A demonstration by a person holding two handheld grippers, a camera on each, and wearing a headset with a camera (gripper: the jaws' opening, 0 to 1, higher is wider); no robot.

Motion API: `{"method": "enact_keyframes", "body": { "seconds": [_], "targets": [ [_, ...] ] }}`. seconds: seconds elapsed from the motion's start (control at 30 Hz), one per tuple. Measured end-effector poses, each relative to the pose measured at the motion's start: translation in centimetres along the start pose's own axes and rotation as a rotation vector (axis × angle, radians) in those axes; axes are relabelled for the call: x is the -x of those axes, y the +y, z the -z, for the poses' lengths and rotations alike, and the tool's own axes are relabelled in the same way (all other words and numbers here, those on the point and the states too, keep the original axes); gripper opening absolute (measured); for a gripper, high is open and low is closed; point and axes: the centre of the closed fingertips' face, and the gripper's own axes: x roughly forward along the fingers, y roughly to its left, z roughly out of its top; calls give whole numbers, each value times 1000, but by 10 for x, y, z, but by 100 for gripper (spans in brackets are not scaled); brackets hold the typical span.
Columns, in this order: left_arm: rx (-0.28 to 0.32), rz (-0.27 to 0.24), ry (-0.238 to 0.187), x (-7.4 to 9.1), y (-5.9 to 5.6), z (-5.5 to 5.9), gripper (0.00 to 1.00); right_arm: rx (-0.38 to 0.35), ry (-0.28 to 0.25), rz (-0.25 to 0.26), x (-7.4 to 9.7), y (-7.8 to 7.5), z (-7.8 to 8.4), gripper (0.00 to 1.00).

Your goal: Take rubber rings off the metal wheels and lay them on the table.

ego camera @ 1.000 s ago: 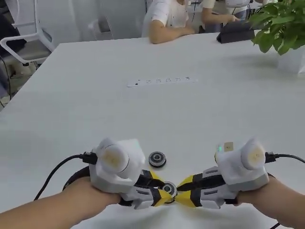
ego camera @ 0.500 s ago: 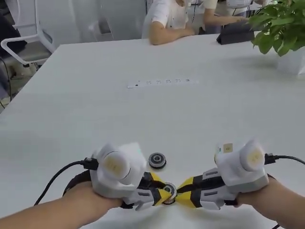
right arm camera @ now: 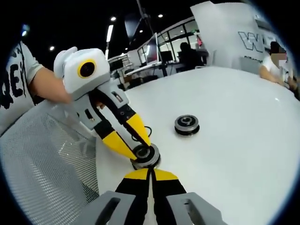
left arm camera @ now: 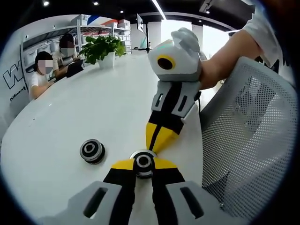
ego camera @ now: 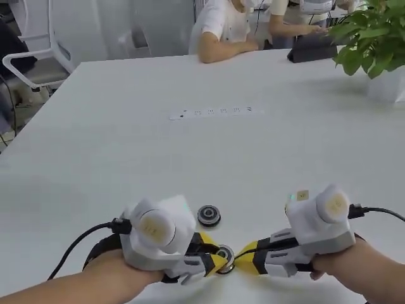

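A small metal wheel with a black rubber ring (ego camera: pixel 225 256) hangs just above the white table (ego camera: pixel 126 145) near its front edge, between both grippers. My left gripper (ego camera: pixel 219 259) is shut on this wheel (left arm camera: pixel 143 161), its yellow tips clamping either side. From the opposite side, my right gripper (ego camera: pixel 238 261) meets the wheel (right arm camera: pixel 146 155); its jaws are pressed together on the ring's edge. A second wheel (ego camera: pixel 209 215) with its ring on lies flat on the table just beyond them (left arm camera: pixel 92 151) (right arm camera: pixel 187 124).
A white power strip (ego camera: pixel 215 111) lies mid-table. At the far end sit people (ego camera: pixel 221 28), with a potted plant (ego camera: pixel 373 35) at the back right. An office chair (ego camera: pixel 35 63) stands off the left corner. A mesh chair back (left arm camera: pixel 248 140) is close behind the grippers.
Both grippers stay joined at the wheel and have sunk slightly toward the front edge. The head view has tilted a little. The loose wheel has not moved.
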Motion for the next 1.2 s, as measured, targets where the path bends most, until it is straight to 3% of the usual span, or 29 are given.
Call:
{"method": "enact_keyframes", "body": {
  "seconds": [0.1,0.27,0.33,0.43,0.7,1.2],
  "targets": [
    [1,-7,2,0,1,1,7,-59,-21,-1,0,-2,-1,0],
    [4,-13,-1,-1,1,0,7,-261,-94,-20,5,-5,-2,0],
    [3,-15,0,-1,1,0,7,-325,-160,-17,10,-11,-12,0],
    [4,-12,-3,-2,1,0,7,-305,-144,-17,9,-9,-10,0],
    [13,-11,-5,-3,1,0,7,-355,-184,-46,12,-6,-15,0],
    [11,-8,-3,-4,1,-1,6,-318,-198,-80,10,3,-23,0]
  ]
}}
